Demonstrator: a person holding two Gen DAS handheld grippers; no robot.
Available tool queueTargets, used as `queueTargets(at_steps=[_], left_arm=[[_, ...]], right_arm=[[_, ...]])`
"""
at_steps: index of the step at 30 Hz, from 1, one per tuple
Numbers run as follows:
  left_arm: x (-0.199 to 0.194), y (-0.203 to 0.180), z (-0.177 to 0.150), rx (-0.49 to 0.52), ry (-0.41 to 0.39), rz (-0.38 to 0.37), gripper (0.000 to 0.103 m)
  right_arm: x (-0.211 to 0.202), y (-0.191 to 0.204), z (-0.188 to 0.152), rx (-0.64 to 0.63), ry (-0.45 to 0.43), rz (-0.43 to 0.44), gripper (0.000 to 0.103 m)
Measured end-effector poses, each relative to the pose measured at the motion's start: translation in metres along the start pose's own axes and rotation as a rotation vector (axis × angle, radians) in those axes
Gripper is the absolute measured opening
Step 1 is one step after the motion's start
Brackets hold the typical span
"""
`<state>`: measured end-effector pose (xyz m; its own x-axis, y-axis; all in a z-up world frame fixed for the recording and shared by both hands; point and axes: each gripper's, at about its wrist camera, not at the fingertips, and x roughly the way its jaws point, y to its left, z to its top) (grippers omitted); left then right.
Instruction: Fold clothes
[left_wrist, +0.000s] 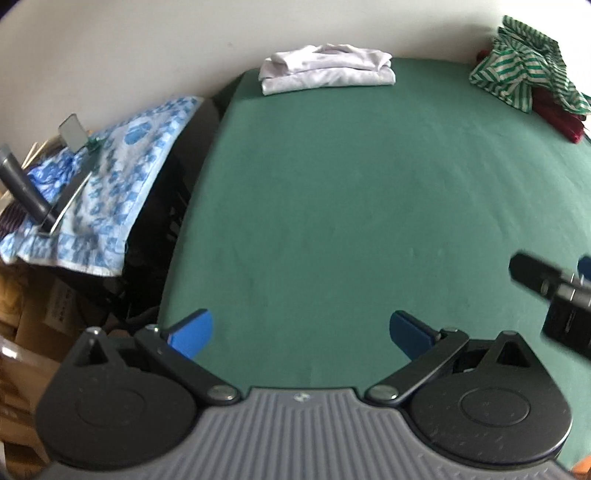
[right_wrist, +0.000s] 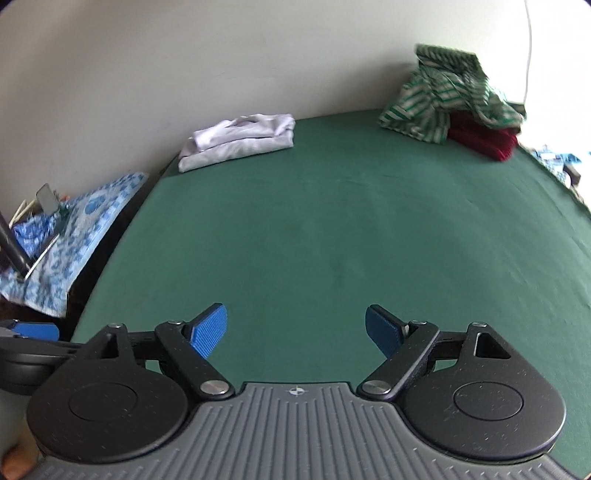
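Observation:
A folded white garment lies at the far edge of the green table, also in the right wrist view. A crumpled green-and-white striped garment lies on a dark red garment at the far right corner; both show in the right wrist view, striped over red. My left gripper is open and empty over the table's near part. My right gripper is open and empty, beside the left one; part of it shows in the left wrist view.
Left of the table a blue-and-white patterned cloth covers a lower surface, with a grey handle and a small mirror-like plate on it. Cardboard boxes stand below. A white wall backs the table.

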<state>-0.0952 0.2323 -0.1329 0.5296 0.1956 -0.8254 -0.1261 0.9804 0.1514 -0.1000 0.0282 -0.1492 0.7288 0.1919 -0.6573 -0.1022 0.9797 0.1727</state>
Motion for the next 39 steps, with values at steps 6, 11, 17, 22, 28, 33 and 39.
queueTargets(at_steps=[6, 11, 17, 22, 28, 33, 39], left_arm=[[-0.008, -0.01, 0.006, 0.091, -0.062, -0.063, 0.102], [-0.023, -0.036, 0.021, 0.218, -0.156, -0.063, 0.102], [-0.032, -0.061, 0.032, 0.142, -0.15, -0.114, 0.102], [-0.031, -0.079, 0.031, 0.056, -0.132, -0.067, 0.102], [-0.03, -0.088, 0.031, -0.011, -0.127, -0.014, 0.102], [-0.026, -0.093, 0.023, -0.045, -0.094, 0.047, 0.102], [-0.032, -0.085, 0.017, -0.087, -0.117, 0.123, 0.102]], right_arm=[[-0.011, -0.008, 0.007, 0.11, -0.017, -0.145, 0.085], [-0.024, -0.022, 0.007, 0.206, -0.041, -0.272, 0.085], [-0.035, -0.055, 0.006, 0.259, -0.029, -0.308, 0.085], [-0.04, -0.071, 0.01, 0.208, -0.043, -0.275, 0.085], [-0.039, -0.082, 0.02, 0.105, -0.062, -0.196, 0.085], [-0.027, -0.086, 0.026, 0.069, -0.022, -0.108, 0.085], [-0.019, -0.072, 0.032, 0.006, -0.044, -0.02, 0.085]])
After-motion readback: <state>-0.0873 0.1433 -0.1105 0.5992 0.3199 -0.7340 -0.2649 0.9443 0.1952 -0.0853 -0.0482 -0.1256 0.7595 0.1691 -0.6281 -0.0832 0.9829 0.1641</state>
